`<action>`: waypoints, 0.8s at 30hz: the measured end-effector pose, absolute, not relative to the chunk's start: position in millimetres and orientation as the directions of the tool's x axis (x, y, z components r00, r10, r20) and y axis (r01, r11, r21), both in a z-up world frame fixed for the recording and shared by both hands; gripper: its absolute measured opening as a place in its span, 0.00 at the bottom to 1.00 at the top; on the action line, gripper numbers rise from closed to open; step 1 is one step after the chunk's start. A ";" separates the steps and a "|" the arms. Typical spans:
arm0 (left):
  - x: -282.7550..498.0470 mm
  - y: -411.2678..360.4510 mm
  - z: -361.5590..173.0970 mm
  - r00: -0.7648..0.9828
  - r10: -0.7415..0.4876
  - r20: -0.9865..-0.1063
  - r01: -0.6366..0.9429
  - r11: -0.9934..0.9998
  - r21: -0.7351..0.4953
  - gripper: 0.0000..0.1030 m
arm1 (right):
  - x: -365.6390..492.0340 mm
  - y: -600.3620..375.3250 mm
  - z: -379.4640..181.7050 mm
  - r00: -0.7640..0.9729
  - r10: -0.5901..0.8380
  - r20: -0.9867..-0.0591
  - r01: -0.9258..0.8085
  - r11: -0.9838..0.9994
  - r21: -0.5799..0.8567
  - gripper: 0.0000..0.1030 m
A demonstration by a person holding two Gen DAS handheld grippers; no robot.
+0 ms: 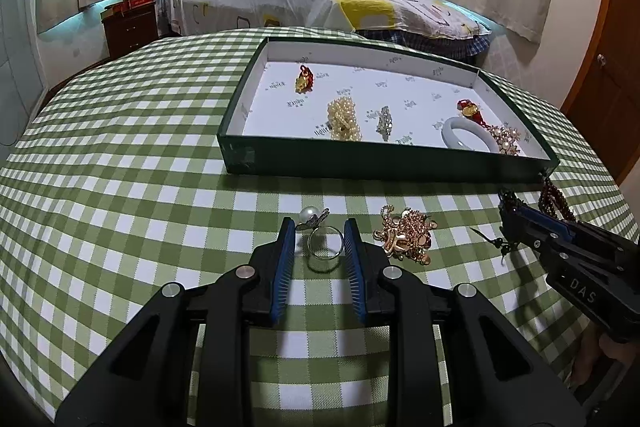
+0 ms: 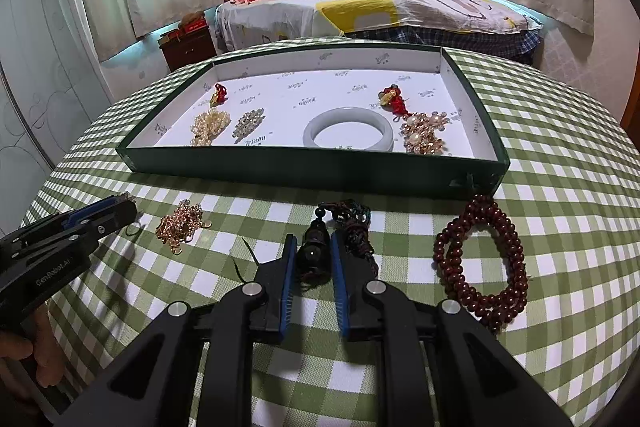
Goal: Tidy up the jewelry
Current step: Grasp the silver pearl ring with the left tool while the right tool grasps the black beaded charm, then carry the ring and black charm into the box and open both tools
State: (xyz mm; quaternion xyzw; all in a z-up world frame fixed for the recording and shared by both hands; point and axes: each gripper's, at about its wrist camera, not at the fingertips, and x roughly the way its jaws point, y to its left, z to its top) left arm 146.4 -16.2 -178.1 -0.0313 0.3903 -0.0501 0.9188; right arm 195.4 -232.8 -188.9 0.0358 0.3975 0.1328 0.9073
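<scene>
The left tool [image 1: 319, 242] is clamped on the ring [image 1: 325, 242] at lower centre, low over the tabletop [image 1: 120, 155]; the right tool [image 2: 313, 259] pinches the dark pendant [image 2: 312, 251] below the tray [image 2: 280, 169]. The thin ring could twist and slip out when lifted. The pendant's trailing cord [image 2: 352, 223] may catch the tray's near wall.

Your left wrist camera looks forward and down along its own fingers, close over the green checked tablecloth [image 1: 120, 167], with the green tray [image 1: 360, 163] just beyond and your right gripper [image 1: 510, 215] at its right edge. Your right wrist camera faces the same way from further right, with your left gripper [image 2: 126, 205] at its left edge. Both views share the tray, the gold chain pile [image 1: 404, 237] and the bed [image 2: 360, 7] behind.
</scene>
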 end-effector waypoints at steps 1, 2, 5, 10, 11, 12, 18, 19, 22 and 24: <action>145.4 -15.7 -176.2 0.694 -0.116 -0.711 0.068 0.993 -0.096 0.24 | 195.1 -233.2 -188.0 0.651 0.270 -0.709 -0.211 0.962 0.172 0.17; 145.2 -15.1 -174.3 0.697 -0.115 -0.708 0.068 0.993 -0.095 0.24 | 194.7 -233.6 -187.3 0.653 0.271 -0.708 -0.211 0.962 0.173 0.17; 144.8 -13.1 -168.2 0.709 -0.114 -0.696 0.066 0.993 -0.096 0.24 | 194.0 -234.8 -183.7 0.659 0.277 -0.699 -0.210 0.960 0.183 0.17; 144.3 -10.3 -160.3 0.722 -0.117 -0.682 0.065 0.993 -0.101 0.24 | 191.1 -235.0 -174.0 0.679 0.279 -0.678 -0.212 0.960 0.184 0.17; 144.2 -9.6 -158.5 0.725 -0.117 -0.678 0.064 0.993 -0.103 0.24 | 190.6 -235.0 -172.0 0.683 0.280 -0.674 -0.213 0.960 0.183 0.17; 144.0 -9.6 -157.5 0.727 -0.117 -0.676 0.064 0.993 -0.103 0.24 | 190.5 -234.9 -170.5 0.686 0.280 -0.672 -0.213 0.960 0.183 0.17; 142.0 -8.6 -149.3 0.741 -0.118 -0.661 0.064 0.992 -0.106 0.24 | 189.0 -234.7 -160.2 0.704 0.283 -0.652 -0.218 0.959 0.181 0.17; 142.0 -8.4 -147.7 0.744 -0.120 -0.658 0.065 0.992 -0.107 0.24 | 188.7 -234.7 -157.7 0.708 0.283 -0.647 -0.219 0.959 0.180 0.17; 141.4 -8.0 -140.3 0.754 -0.123 -0.645 0.066 0.992 -0.111 0.24 | 186.3 -233.9 -148.9 0.722 0.287 -0.629 -0.222 0.958 0.182 0.17; 140.6 -7.5 -134.9 0.761 -0.126 -0.636 0.069 0.991 -0.114 0.24 | 186.0 -234.2 -142.7 0.732 0.289 -0.617 -0.224 0.957 0.183 0.17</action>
